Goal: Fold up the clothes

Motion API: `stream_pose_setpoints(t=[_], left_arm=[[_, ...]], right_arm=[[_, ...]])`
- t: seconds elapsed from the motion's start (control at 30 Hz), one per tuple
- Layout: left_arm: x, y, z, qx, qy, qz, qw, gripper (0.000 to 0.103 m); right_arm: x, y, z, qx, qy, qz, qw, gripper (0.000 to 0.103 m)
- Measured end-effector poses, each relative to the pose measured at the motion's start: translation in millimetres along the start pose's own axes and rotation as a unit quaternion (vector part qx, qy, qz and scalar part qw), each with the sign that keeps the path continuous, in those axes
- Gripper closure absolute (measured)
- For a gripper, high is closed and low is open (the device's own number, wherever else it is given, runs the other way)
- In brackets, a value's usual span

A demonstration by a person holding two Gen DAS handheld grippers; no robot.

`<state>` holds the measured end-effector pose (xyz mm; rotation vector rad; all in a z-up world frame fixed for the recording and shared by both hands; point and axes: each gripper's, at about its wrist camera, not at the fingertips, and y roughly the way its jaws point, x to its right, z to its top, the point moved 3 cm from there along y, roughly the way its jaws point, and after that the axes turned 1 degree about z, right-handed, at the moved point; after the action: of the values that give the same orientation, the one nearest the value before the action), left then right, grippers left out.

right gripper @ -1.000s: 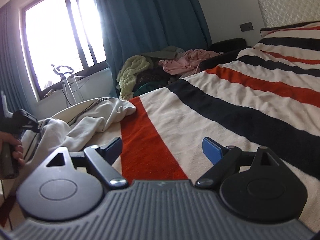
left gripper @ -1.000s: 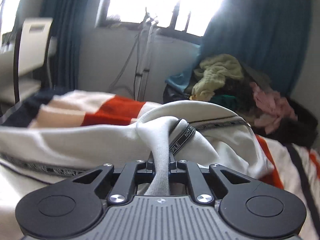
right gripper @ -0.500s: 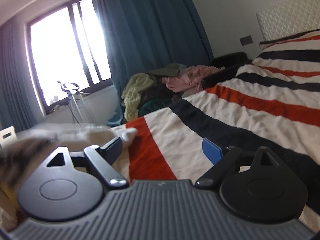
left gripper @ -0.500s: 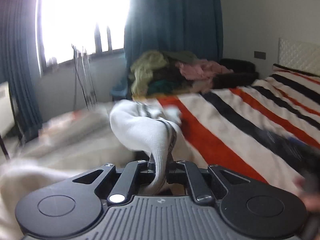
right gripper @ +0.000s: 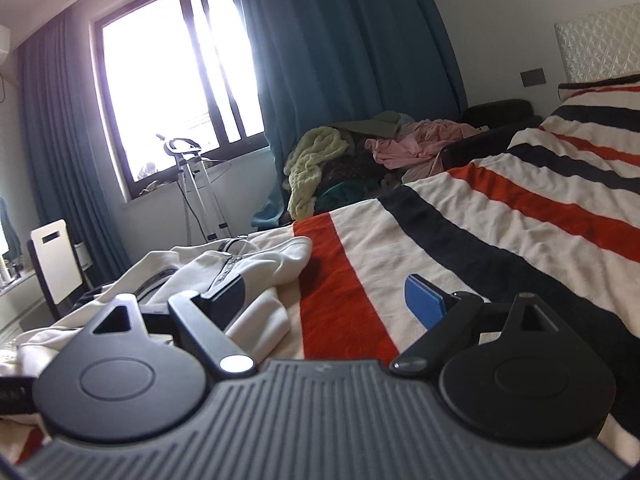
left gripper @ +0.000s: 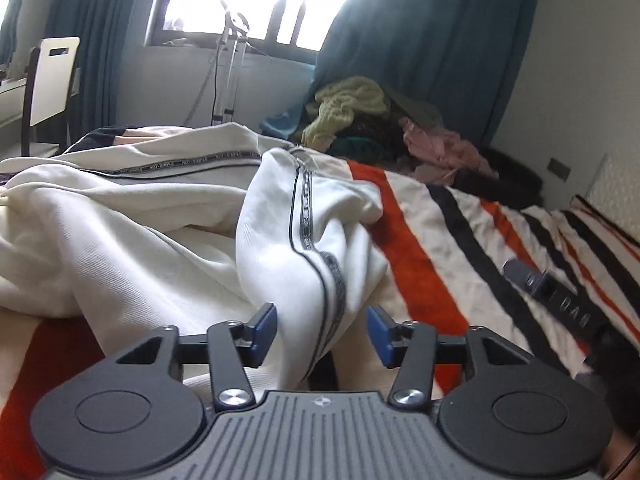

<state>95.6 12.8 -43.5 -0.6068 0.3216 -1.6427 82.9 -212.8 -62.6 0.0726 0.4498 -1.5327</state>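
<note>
- Left gripper (left gripper: 322,330): jaws opening; a fold of the white garment (left gripper: 304,240) stands between the blue pads (left gripper: 266,326), which no longer press on it.
- White garment: cream-white, trimmed with a dark lettered band (left gripper: 308,216); lies bunched on the striped blanket (left gripper: 424,248), spreading toward the left of the left wrist view.
- Right gripper (right gripper: 328,300): jaws spread wide, nothing between them; held over an orange stripe of the blanket, just beside the garment's edge (right gripper: 272,264).
- Background: heap of clothes (right gripper: 340,160) beyond the bed's far edge, below the teal curtain (right gripper: 340,40); white chair (left gripper: 52,76) at left.
</note>
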Motion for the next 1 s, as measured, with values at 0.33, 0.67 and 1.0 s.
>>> stream_pose_setpoints(t=[0.33,0.67,1.0], left_arm=[[12,-50,41,0.098,0.001,0.029,0.9948,0.015],[-31,-59,36,0.074,-0.033,0.028,0.9963,0.009],[-110,-21,33,0.089,-0.127,0.161,0.9747,0.008]], right_arm=[[-8,5,-15,-0.058,0.002,0.026,0.998,0.014],[-57,82,11,-0.121,-0.013,0.097,0.988,0.014],[-164,290,20,-0.249,-0.058,0.128,0.958,0.022]])
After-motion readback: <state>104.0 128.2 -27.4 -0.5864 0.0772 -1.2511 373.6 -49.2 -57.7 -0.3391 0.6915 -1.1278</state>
